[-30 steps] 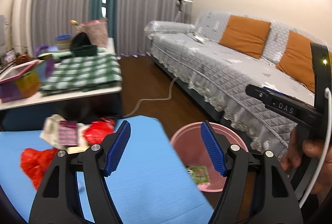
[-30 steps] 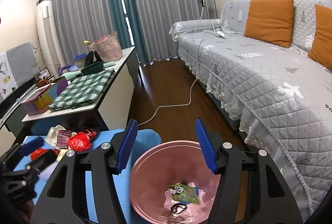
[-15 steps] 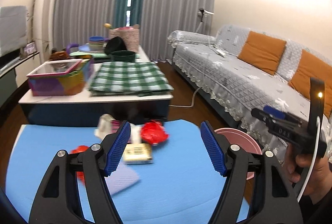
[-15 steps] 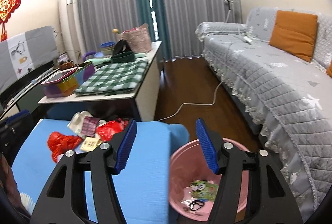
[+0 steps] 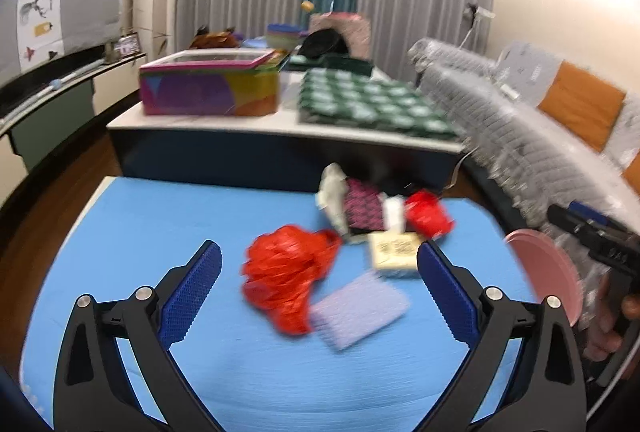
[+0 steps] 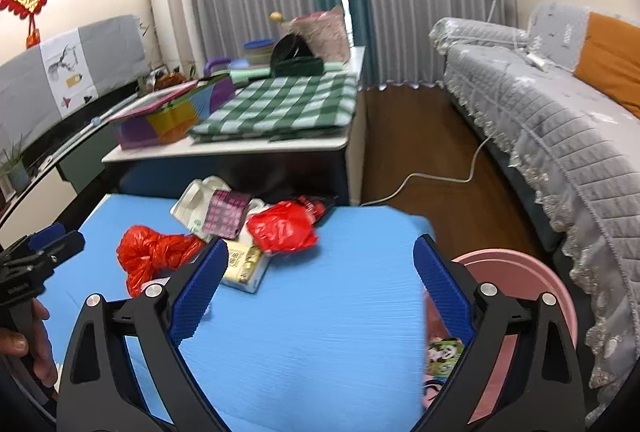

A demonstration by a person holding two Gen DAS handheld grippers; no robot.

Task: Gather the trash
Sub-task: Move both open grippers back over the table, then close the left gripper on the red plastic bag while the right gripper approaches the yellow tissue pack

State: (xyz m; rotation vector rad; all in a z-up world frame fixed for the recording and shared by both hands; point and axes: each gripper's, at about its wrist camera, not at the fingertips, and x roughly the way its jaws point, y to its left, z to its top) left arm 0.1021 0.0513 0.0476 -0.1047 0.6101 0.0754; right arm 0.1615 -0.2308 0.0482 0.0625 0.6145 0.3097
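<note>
A: What lies on the blue bench (image 5: 160,216), from the left?

B: In the left wrist view, a crumpled red plastic bag (image 5: 286,272) comes first, with a pale purple pad (image 5: 358,308) touching its lower right edge. Behind them are a white torn wrapper (image 5: 334,199), a pink patterned packet (image 5: 362,207) leaning on it, a cream box with a printed code (image 5: 394,252), and a smaller red bag (image 5: 428,213) at the far right of the pile.

A: And the left gripper (image 5: 320,286)?

B: Its blue fingers (image 5: 192,292) are opening wide and grip nothing. The big red bag and the purple pad appear between them, but the pads do not touch either.

A: The right gripper (image 6: 320,288)?

B: Same: its fingers (image 6: 440,284) are spreading and hold nothing, with bare blue bench between them. The left finger passes in front of the cream box.

A: Where is the bin?

B: The pink bin (image 6: 536,272) stands on the floor just beside the bench's right edge, next to the grey sofa (image 6: 560,135). A green panda-printed wrapper (image 6: 444,352) lies inside it. The pile is well apart from the bin, toward the bench's far side.
</note>
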